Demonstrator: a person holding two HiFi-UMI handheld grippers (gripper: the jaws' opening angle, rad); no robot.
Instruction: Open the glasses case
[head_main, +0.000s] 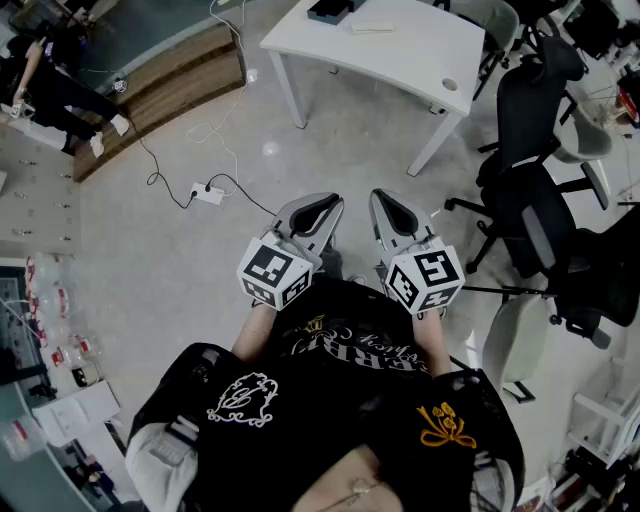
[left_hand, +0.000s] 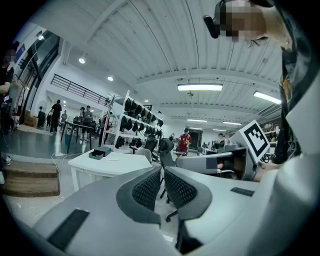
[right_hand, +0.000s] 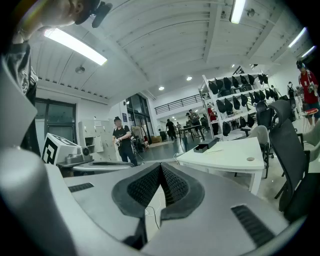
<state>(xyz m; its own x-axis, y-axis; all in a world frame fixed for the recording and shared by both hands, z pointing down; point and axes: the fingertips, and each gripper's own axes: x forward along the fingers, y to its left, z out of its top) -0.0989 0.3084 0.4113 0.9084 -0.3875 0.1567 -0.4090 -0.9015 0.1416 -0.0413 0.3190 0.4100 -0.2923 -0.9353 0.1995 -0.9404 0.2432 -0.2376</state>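
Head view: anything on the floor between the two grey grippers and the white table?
Head view shows only bare grey floor there; a white power strip lies off to the left.

Black shirt (head_main: 330, 410), white emblem (head_main: 243, 398), gold emblem (head_main: 445, 425).

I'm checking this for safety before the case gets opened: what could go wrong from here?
The cable and power strip lie on the floor toward the white table, so they are a trip hazard. The office chairs crowd the right side and could snag the right gripper.
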